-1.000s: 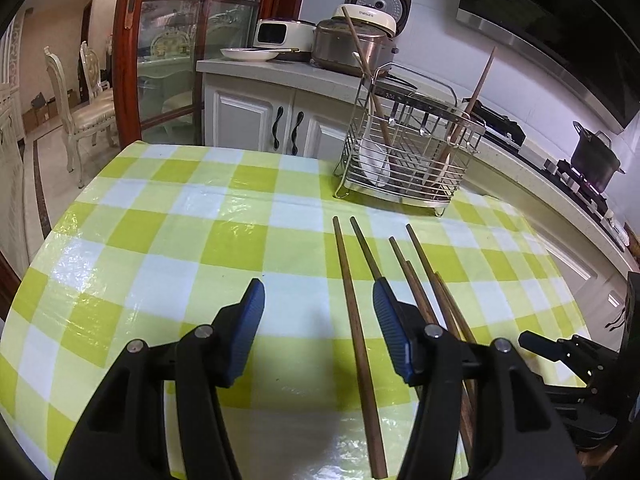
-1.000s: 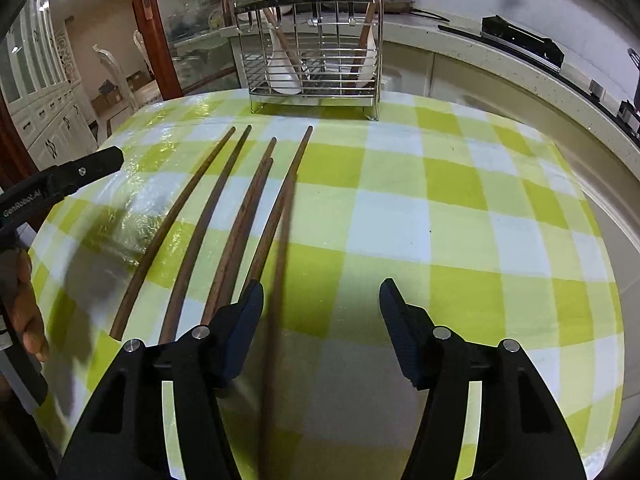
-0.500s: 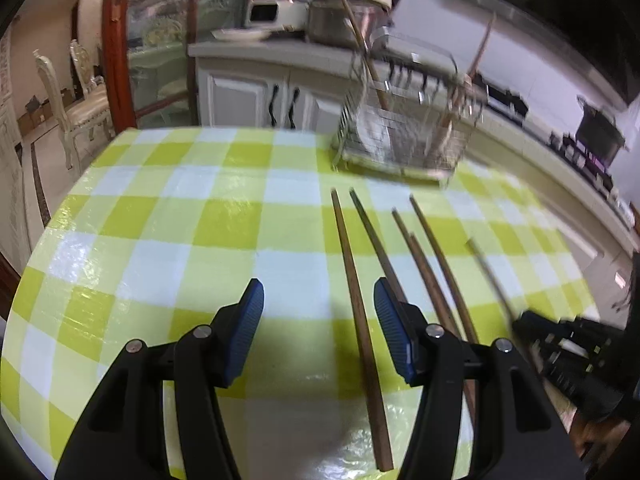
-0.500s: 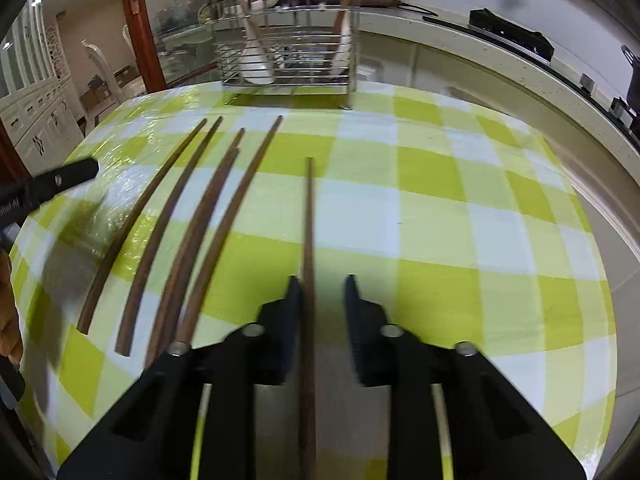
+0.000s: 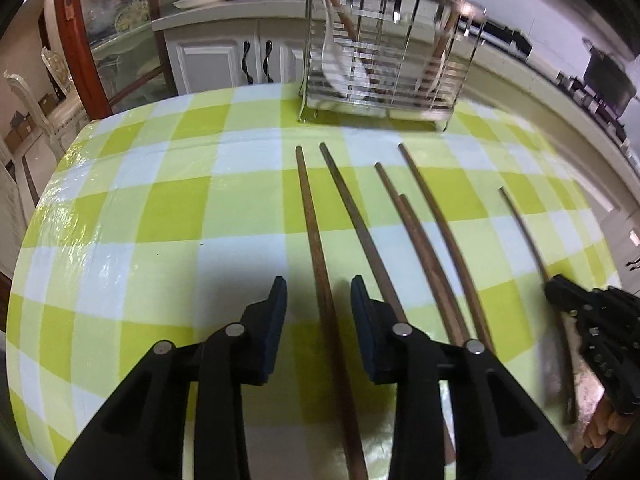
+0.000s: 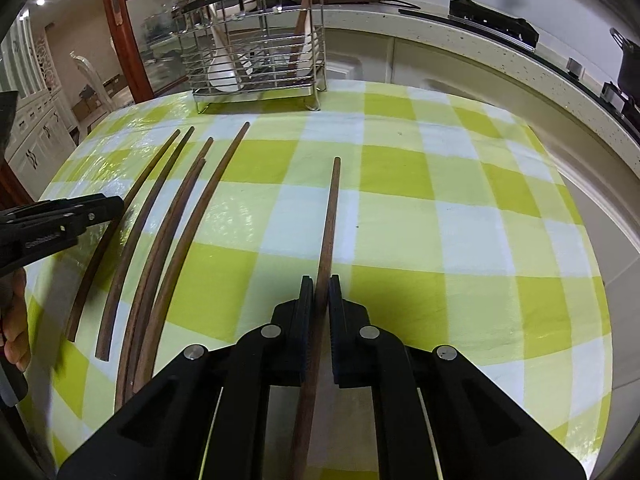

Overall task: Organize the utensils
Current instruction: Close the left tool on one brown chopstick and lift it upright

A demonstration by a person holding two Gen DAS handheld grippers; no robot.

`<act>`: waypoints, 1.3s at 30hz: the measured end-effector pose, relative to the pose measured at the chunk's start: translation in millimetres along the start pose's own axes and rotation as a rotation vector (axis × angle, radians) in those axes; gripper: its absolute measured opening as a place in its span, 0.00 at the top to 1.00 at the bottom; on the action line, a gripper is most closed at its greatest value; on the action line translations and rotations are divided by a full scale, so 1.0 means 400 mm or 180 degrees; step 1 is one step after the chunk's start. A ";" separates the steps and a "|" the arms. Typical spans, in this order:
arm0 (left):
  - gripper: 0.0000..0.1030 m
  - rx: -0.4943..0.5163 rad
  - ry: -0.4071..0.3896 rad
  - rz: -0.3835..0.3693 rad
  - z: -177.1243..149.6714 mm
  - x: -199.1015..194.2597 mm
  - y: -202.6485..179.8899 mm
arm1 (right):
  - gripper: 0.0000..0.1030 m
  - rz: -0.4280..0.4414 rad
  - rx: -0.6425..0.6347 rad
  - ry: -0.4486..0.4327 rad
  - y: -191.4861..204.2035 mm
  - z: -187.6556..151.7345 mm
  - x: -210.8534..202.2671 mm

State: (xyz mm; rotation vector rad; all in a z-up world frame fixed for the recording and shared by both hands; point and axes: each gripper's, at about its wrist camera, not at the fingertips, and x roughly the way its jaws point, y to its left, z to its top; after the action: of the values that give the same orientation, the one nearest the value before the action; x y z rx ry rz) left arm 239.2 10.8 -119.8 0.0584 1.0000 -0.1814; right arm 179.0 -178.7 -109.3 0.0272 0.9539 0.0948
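Observation:
Several brown wooden chopsticks (image 5: 434, 212) lie side by side on the yellow-green checked tablecloth (image 5: 160, 220). My left gripper (image 5: 319, 300) hangs low over the leftmost chopstick (image 5: 310, 216). Its jaws are closing with that stick between them, and a gap shows on both sides of it. My right gripper (image 6: 320, 284) is shut on one chopstick (image 6: 330, 220), held apart to the right of the row and pointing at the wire utensil rack (image 6: 256, 52). The rack holds a white spoon and wooden utensils.
The wire rack (image 5: 384, 60) stands at the far edge of the round table. Behind it run white cabinets (image 5: 224, 64) and a counter with a pot (image 5: 608, 76) on a stove. A chair (image 5: 48, 92) stands far left. A hand (image 6: 16, 340) shows at the left edge.
My right gripper shut on a chopstick and carried it to the right, away from the row. My left gripper came down over the leftmost chopstick and its jaws narrowed.

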 end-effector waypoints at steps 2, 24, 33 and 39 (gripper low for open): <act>0.73 0.0048 0.0001 0.0089 0.006 0.011 -0.006 | 0.94 0.0011 0.0042 0.0001 -0.010 0.002 0.002; 0.93 -0.0035 0.0054 0.0017 -0.010 -0.003 0.021 | 0.94 0.0010 0.0130 0.0025 -0.033 0.018 0.010; 0.93 -0.0120 -0.0057 -0.0015 -0.005 -0.032 0.035 | 0.94 0.0021 0.0161 -0.0072 -0.034 0.030 -0.018; 0.93 -0.0203 -0.0255 -0.0053 0.007 -0.083 0.045 | 0.94 0.0027 0.0165 -0.0213 -0.034 0.049 -0.064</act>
State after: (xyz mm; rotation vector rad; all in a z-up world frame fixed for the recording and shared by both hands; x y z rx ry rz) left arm 227.2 32.2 -90.9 -0.0152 0.9258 -0.1659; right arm 181.1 -194.3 -77.9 0.0817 0.8893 0.0766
